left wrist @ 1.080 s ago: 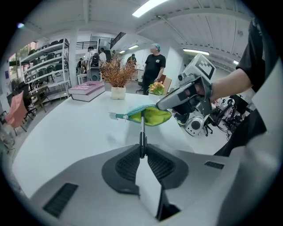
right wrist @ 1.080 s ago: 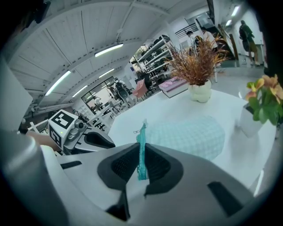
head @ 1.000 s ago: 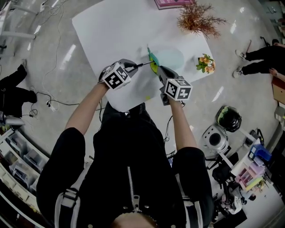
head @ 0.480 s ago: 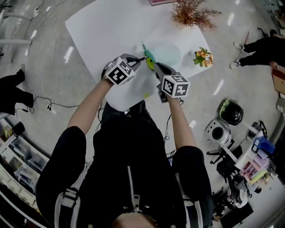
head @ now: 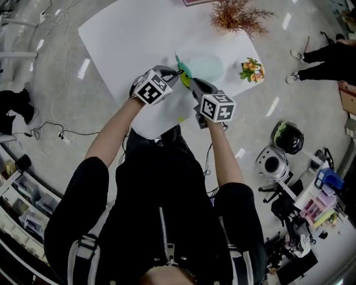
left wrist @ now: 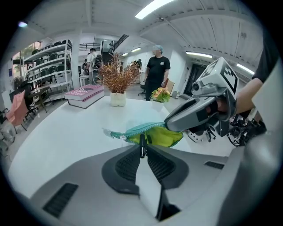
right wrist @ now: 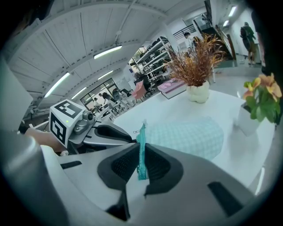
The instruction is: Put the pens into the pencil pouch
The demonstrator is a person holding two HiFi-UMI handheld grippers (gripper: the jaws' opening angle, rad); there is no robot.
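Note:
A pale teal checked pencil pouch (head: 204, 67) lies on the white table (head: 128, 39); its mouth gapes and shows a yellow-green lining (left wrist: 159, 136). My right gripper (head: 192, 84) is shut on the teal zipper edge (right wrist: 141, 152) and holds the mouth up. My left gripper (head: 173, 74) is shut on a thin black pen (left wrist: 142, 145). The pen's tip points at the open mouth, just in front of it. In the left gripper view the right gripper (left wrist: 199, 112) reaches in from the right over the pouch (left wrist: 132, 131). In the right gripper view the left gripper (right wrist: 104, 134) sits left of the pouch (right wrist: 190, 137).
A vase of dried russet plants (head: 236, 15) stands at the table's far edge, and a small pot of orange flowers (head: 251, 71) sits right of the pouch. A pink book (left wrist: 84, 95) lies at the back. A person (left wrist: 157, 70) stands beyond the table.
My left gripper has carried the pen to the right, closer to the pouch's mouth. The right gripper has kept its hold on the zipper edge in place.

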